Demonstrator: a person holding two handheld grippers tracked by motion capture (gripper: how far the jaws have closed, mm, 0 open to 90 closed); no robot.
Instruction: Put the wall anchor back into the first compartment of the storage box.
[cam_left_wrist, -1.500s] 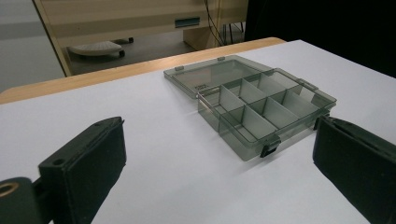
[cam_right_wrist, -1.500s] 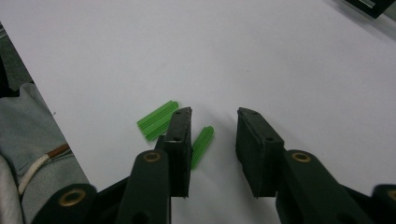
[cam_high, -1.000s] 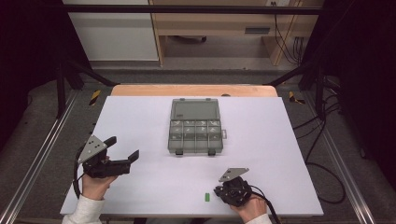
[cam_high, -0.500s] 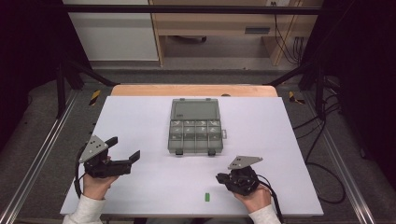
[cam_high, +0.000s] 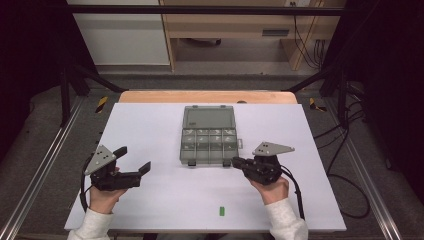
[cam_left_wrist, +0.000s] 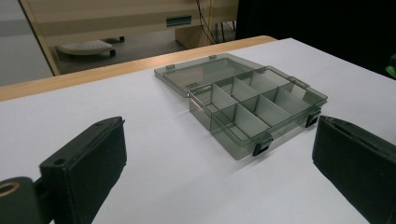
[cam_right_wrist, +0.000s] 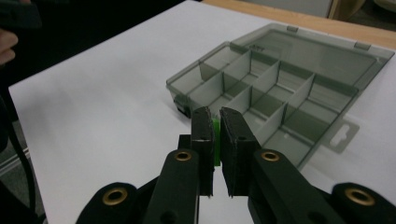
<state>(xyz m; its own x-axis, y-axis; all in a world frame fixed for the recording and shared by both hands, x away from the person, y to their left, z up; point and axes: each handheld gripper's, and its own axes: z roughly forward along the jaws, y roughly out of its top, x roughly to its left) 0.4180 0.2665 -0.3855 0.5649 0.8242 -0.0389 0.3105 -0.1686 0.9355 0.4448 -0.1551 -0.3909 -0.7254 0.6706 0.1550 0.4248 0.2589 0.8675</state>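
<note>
A smoky clear compartment box (cam_high: 208, 135) lies open mid-table, its lid flat behind it and its compartments bare. My right gripper (cam_high: 235, 162) hovers just off the box's front right corner, shut on a small green piece (cam_right_wrist: 215, 140) pinched between its pads. In the right gripper view the jaws (cam_right_wrist: 215, 122) point at the box (cam_right_wrist: 280, 79). A second small green piece (cam_high: 221, 211) lies near the table's front edge. My left gripper (cam_high: 132, 160) rests at the front left, open, nothing between its jaws; its own view looks across the table at the box (cam_left_wrist: 252, 100).
The white tabletop (cam_high: 150, 125) ends in a wooden strip (cam_high: 207, 96) at the far side. Cables (cam_high: 345, 165) hang off the right edge, and a metal rail (cam_high: 40, 170) runs along the left. A cable trails from the right gripper toward the front edge.
My right gripper has risen from the table's front edge and moved toward the box's front right corner. The left gripper and the green piece on the table have stayed put.
</note>
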